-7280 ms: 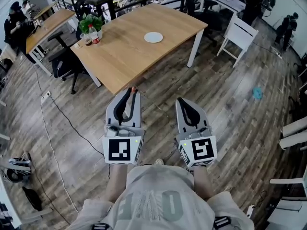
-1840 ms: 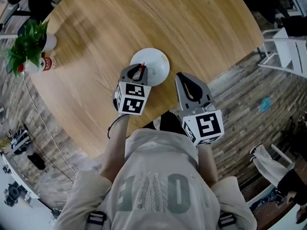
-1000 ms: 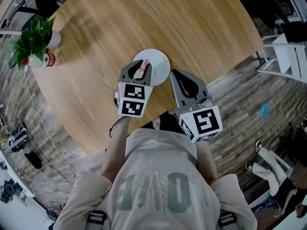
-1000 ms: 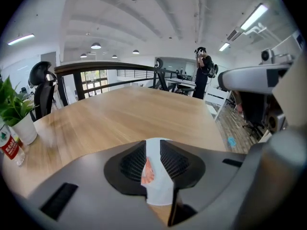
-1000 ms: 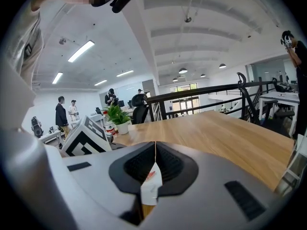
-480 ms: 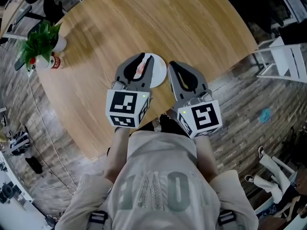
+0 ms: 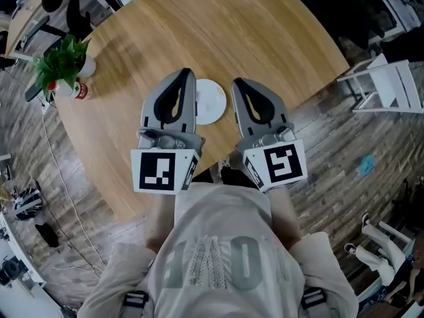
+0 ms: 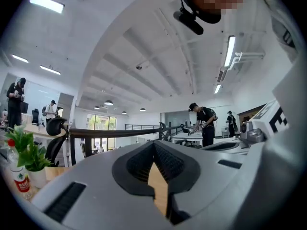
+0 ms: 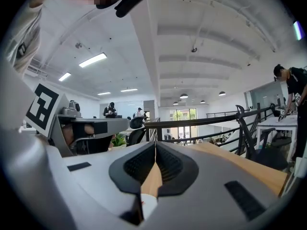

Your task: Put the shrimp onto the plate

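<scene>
Half a second ago I was seeing the shrimp between the left gripper's jaws, over the plate. Now the left gripper [image 7: 187,73] is sitting drawn back toward me and looming larger in the head view. Its jaws are meeting at the tips, with only bare table wood showing through the gap behind them. The shrimp is showing in none of my views. The left gripper is covering the left part of the plate [image 7: 213,101], so I am not able to tell whether the shrimp is lying there. The right gripper [image 7: 237,83] is hanging just right of the plate, much as before, its jaws together on nothing.

Counting now, I am seeing two grippers and one white plate, which is lying near the near edge of the table [image 7: 265,32]. One potted plant [image 7: 63,61] and one red-labelled bottle [image 7: 81,91] are standing side by side at the left edge. One white chair [image 7: 387,85] is standing on the floor beyond the right edge.
</scene>
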The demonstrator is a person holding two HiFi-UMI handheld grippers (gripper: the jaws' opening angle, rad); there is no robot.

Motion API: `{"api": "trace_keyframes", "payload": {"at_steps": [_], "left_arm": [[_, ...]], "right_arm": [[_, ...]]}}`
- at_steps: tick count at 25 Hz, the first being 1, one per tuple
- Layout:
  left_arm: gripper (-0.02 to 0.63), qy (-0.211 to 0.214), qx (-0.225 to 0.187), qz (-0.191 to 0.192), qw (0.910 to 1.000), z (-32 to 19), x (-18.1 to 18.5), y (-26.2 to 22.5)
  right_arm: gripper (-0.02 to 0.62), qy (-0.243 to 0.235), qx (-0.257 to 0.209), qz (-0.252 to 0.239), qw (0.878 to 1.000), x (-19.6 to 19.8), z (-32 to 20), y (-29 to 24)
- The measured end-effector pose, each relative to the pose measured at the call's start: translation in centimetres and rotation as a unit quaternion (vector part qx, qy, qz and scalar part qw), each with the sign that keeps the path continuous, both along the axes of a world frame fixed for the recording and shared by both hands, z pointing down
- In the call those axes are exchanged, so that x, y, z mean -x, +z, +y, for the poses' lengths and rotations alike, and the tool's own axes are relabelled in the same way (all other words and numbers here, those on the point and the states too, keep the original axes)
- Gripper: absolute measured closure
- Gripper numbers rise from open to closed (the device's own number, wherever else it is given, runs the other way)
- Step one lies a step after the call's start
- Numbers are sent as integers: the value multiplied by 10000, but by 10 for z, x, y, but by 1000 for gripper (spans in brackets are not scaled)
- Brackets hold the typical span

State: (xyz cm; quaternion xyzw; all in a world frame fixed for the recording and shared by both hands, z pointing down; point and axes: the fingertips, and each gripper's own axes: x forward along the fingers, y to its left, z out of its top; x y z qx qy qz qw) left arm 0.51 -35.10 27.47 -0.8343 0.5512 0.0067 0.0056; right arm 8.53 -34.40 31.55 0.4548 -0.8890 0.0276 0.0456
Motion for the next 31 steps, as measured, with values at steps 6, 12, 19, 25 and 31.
{"api": "trace_keyframes", "payload": {"at_steps": [6, 12, 19, 25, 31], "left_arm": [[597, 48, -230, 458, 9987, 11, 4, -24], [597, -21, -442, 372, 9983, 15, 6, -39], [597, -153, -397, 333, 9985, 15, 12, -40], [597, -169, -444, 303, 9984, 18, 13, -43], [597, -155, -450, 287, 9985, 20, 13, -44]], "right_arm": [[576, 77, -307, -66, 9995, -4, 6, -26], [577, 144, -471, -12, 9988, -6, 7, -38], [577, 132, -562, -8, 9983, -4, 7, -43], [577, 290, -563, 142, 9979, -12, 3, -40], [577, 311, -574, 144, 9978, -14, 5, -40]]}}
